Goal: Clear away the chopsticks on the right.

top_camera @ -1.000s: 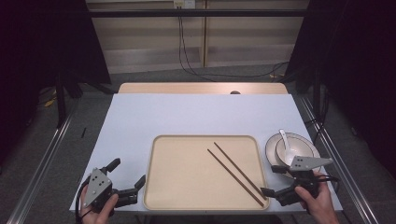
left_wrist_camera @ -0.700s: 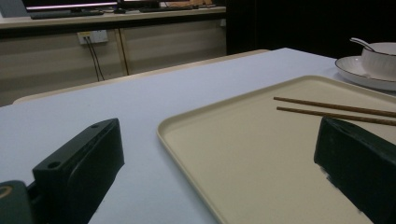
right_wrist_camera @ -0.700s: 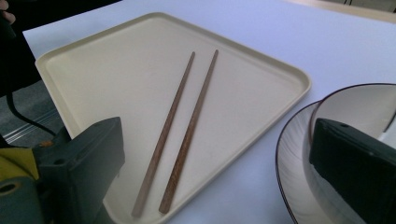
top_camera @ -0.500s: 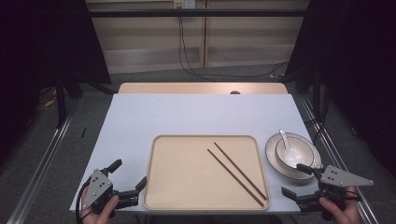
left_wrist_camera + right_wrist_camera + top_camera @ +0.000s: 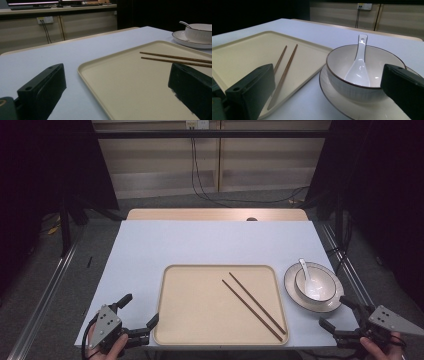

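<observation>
A white table [image 5: 210,245] fills the middle of the high view. On its lower half lies a beige tray [image 5: 200,307], and two brown chopsticks [image 5: 255,305] lie side by side on the tray's right part, running slantwise toward its lower right corner. Just right of the tray a plate [image 5: 295,292] carries a white bowl [image 5: 325,285] with a white spoon [image 5: 306,272] resting inside, handle up toward the frame's top.

The left gripper [image 5: 135,316] sits in the lower left corner, jaws wide apart, one over the tray's left rim, nothing between them. The right gripper [image 5: 340,312] sits in the lower right corner, just below the plate, jaws fully apart and holding nothing.
</observation>
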`<state>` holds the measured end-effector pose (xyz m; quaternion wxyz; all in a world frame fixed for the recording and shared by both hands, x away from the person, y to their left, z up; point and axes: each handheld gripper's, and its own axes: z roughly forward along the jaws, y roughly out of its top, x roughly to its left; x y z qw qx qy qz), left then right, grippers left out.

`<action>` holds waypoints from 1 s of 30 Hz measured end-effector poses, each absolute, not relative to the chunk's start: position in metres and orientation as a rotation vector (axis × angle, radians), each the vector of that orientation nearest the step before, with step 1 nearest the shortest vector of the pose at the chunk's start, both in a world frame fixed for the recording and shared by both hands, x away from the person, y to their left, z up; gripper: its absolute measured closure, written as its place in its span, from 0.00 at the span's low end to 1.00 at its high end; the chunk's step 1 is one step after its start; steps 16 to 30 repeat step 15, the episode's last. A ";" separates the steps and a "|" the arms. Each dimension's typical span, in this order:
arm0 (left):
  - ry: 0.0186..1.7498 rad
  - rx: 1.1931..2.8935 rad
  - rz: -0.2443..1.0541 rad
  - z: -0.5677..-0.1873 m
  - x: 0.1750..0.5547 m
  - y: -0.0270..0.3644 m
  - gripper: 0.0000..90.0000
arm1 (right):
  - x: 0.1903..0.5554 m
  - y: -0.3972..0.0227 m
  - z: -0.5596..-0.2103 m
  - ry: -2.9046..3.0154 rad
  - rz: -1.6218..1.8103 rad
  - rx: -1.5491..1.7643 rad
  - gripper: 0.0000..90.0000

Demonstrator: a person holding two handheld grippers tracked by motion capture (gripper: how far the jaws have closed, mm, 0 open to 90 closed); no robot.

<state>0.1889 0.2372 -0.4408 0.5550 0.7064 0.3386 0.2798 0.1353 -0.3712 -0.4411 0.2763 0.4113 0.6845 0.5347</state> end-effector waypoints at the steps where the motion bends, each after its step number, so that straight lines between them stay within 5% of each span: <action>1: 0.795 1.678 0.668 -0.441 0.190 0.238 0.02 | 0.134 -0.372 -0.442 1.823 1.445 1.119 0.00; 30: 0.796 1.658 0.644 -0.442 0.194 0.242 0.02 | 0.134 -0.378 -0.448 1.771 1.428 1.138 0.00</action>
